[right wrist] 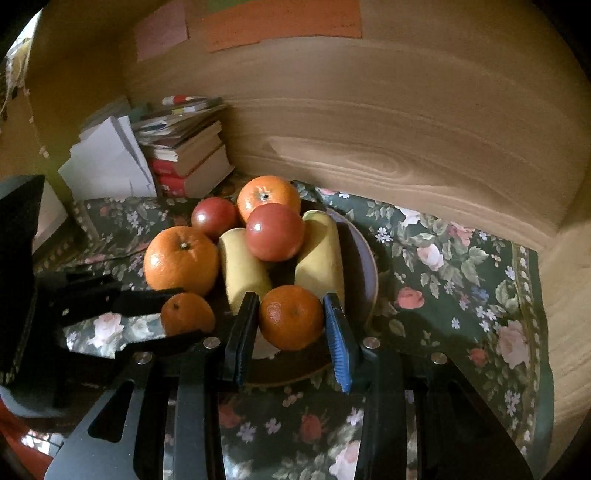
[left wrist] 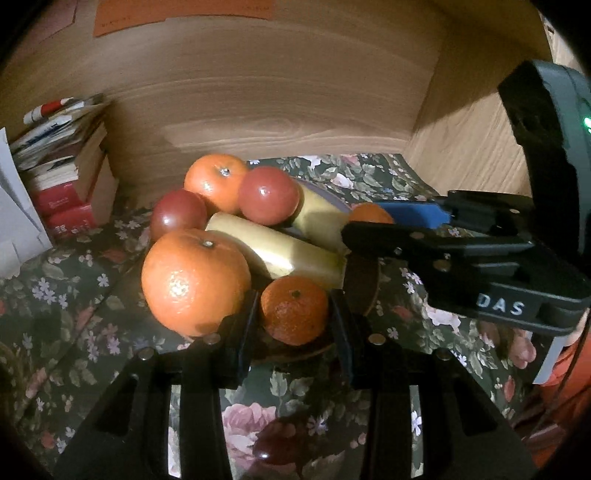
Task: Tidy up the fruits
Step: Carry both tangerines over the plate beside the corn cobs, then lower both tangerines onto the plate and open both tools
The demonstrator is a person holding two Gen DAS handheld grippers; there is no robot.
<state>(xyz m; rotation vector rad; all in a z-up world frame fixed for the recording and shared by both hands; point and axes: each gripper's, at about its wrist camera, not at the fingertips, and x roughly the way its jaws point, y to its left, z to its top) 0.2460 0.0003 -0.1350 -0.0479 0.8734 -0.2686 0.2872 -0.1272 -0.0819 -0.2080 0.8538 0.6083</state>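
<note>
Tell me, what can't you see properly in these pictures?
- Left wrist view: the right tool hides most of the mandarin it grips.
- Right wrist view: fruit covers most of the plate.
- Both views: writing on the orange note is too blurred to read.
- Both views: titles on the books are too small.

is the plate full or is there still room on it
Full. The plate is piled with oranges, two bananas and red fruits, one stacked on top; only its right rim shows bare.
</note>
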